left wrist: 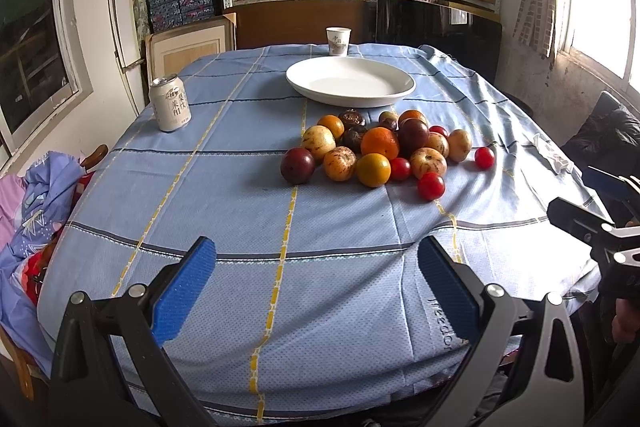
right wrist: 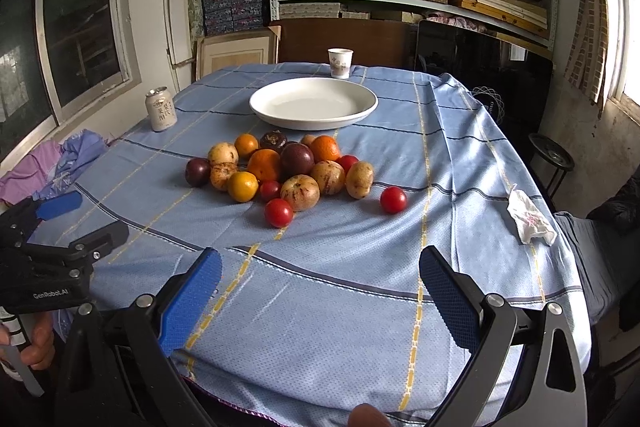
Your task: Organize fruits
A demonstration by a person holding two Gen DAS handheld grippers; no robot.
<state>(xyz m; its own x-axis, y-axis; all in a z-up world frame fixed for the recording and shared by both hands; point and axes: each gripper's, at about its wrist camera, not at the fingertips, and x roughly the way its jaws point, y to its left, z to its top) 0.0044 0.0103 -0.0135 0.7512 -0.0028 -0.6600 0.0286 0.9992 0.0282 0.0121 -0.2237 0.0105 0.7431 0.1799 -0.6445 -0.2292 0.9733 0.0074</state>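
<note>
The table [left wrist: 240, 211], under a blue checked cloth, fills the middle of both views. In the upper middle of the frame lies a white plate [left wrist: 350, 85], with nothing in it. Just below the plate, in the centre, is the pile of fruit [left wrist: 376, 147]: oranges, dark purple round fruits, pale striped ones and small red tomatoes, many of them touching. Two tomatoes lie apart from the pile, one [right wrist: 393, 199] at its right and one [right wrist: 279, 212] at its near edge.

I judge that the fruits are light and round, so they will roll easily on the cloth. The tomatoes look smooth and soft, and too hard a squeeze could burst them. It seems best to take one fruit across its widest part, starting with the loose ones at the edge.

The left gripper [left wrist: 316, 283] and the right gripper [right wrist: 320, 291] are at the bottom of their frames, both with fingers wide apart and holding nothing, well apart from the fruit.

A drink can [left wrist: 170, 103] stands at the left, a paper cup [left wrist: 338, 41] behind the plate, and a crumpled tissue [right wrist: 530, 219] lies at the right. None of them stands in the way.
</note>
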